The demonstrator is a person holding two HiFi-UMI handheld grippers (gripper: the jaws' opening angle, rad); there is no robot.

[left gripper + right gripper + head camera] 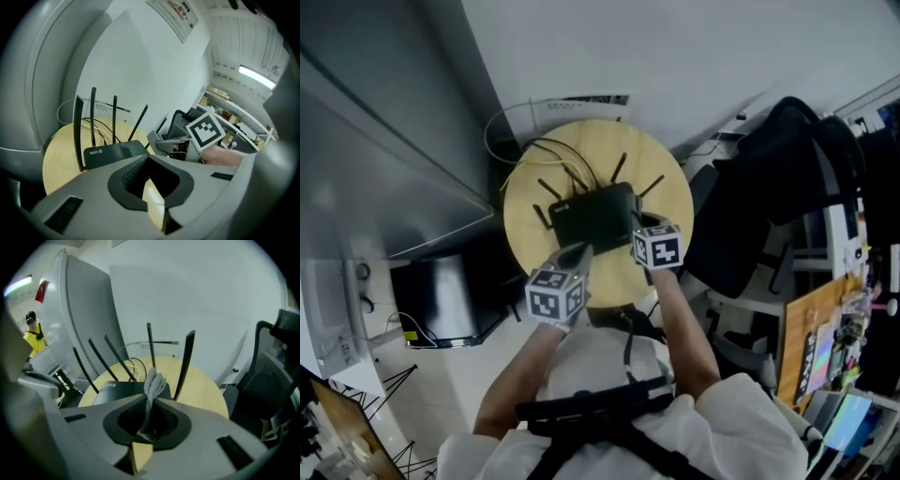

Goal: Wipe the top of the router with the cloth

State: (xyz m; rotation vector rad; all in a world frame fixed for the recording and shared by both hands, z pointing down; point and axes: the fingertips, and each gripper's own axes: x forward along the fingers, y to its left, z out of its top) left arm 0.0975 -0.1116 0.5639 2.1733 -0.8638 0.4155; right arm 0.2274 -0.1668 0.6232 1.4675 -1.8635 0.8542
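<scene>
Starting at the left of the head view, a grey cabinet (384, 141) stands beside the round wooden desk (670, 183), and a pale cable (501, 131) loops off the desk's far-left edge. The left gripper (578, 251) is over the near-left part of the desk, its tips just beside the router's near edge. In the left gripper view its jaws are pressed together with nothing between them, and bare wood shows beneath.

The black router (598, 214) lies flat at the middle of the desk with its thin antennas (186, 364) standing up and fanned out, and cables run from its far side. White lettering shows on the side that faces the left gripper.

The right gripper (643, 225) is at the router's near-right corner. In the right gripper view its jaws are clamped on the grey cloth (153, 380), a twisted tuft of which stands up above the tips, in front of the router's top. Whether the cloth touches the router cannot be told.

A dark office chair (769, 187) stands to the right of the desk.
</scene>
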